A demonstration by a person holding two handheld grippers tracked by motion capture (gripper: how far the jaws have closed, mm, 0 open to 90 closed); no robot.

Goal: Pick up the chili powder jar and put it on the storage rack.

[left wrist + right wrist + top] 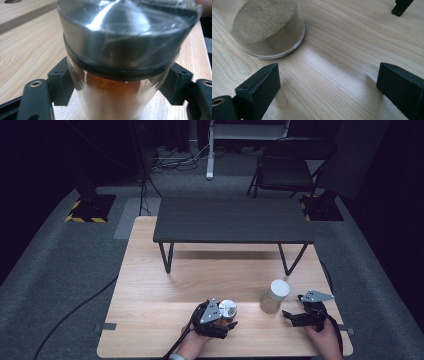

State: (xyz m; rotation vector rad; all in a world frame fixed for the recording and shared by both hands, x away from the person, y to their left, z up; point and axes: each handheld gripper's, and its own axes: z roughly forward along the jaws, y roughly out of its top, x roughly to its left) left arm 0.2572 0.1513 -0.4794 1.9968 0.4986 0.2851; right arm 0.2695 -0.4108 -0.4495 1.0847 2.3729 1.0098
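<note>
While the left gripper (223,319) sits near the front edge of the wooden surface (150,320), its two black fingers (60,85) are clamped against opposite sides of a clear jar with a metal lid (120,50). Both pads press on the glass wall just below the dark seal ring of the lid. Between the fingers, the jar holds a brown-orange content, and the jar stands upright on the surface. From the high view the lid appears as a bright disc directly ahead of the left gripper body.

The right gripper (295,316) rests on the surface well apart from the left one, held by the person's right hand (326,336). Its fingers (259,87) are spread wide, with bare wood between them and nothing grasped. A second jar with a white lid (275,296), filled with sandy beige powder, stands upright just beyond the fingertips and to their left, apart from them and not touching.

A low dark bench (232,220) stands on the far half of the surface, well beyond both sets of fingers.
</note>
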